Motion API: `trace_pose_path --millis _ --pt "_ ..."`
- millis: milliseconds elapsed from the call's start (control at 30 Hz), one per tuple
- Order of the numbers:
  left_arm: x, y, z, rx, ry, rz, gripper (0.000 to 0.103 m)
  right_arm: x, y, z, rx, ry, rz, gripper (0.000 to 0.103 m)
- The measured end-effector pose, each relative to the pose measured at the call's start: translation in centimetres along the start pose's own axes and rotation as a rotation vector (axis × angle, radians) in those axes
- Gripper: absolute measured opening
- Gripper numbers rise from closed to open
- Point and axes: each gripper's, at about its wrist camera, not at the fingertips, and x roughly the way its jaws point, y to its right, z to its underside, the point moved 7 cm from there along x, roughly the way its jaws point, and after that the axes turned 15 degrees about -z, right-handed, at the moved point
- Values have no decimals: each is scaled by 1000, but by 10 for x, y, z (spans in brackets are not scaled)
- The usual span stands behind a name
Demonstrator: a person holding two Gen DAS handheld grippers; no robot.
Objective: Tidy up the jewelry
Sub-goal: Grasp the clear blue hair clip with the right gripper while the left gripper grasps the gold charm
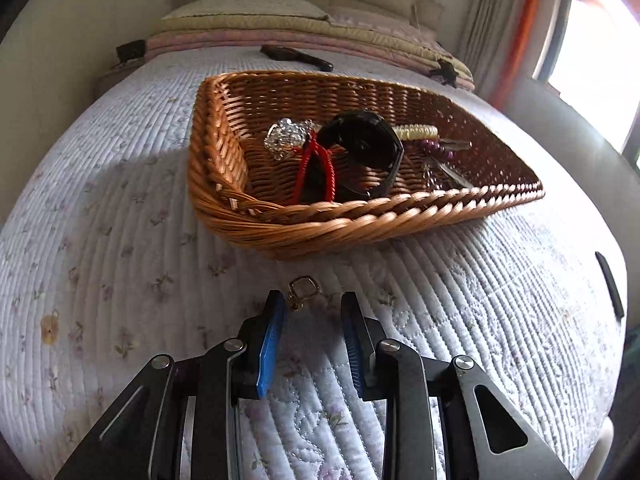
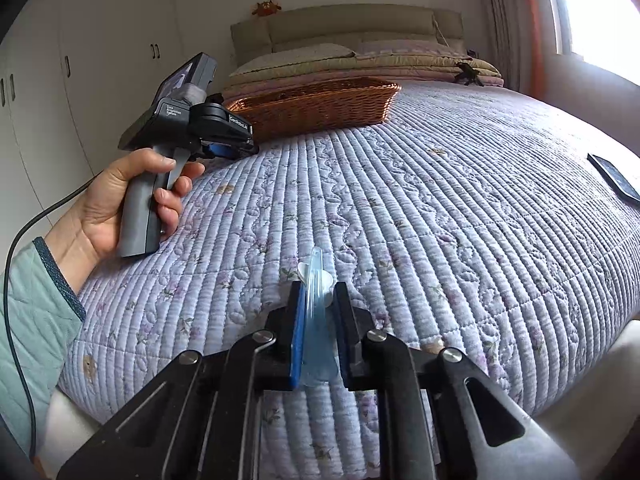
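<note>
A wicker basket on the quilted bed holds a crystal brooch, a red cord, a black bangle, a cream bracelet and purple beads. A small gold ring-shaped piece lies on the quilt just in front of the basket, by the left fingertip of my left gripper, whose jaws stand apart with nothing pressed between them. My right gripper is shut on a pale blue translucent hair clip, low over the near part of the bed. In the right wrist view a hand holds the left gripper beside the basket.
A dark phone lies near the bed's right edge. Folded bedding and pillows are stacked at the head, with a black handled object before them. Wardrobe doors stand left, a bright window right.
</note>
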Motion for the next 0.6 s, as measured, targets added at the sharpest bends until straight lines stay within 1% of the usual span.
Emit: trace_pose_path --millis 33,267,500,600 --pt "0 2 1 7 -2 3 10 0 0 0 -6 -1 2 16" --pt "-5 5 3 6 6 16 10 1 6 -9 -11 1 -7 15" --pt "-21 0 14 -10 14 4 10 11 28 -32 10 15 10 15" --pt "-24 -4 23 -36 -31 0 10 17 34 -41 10 8 12 15"
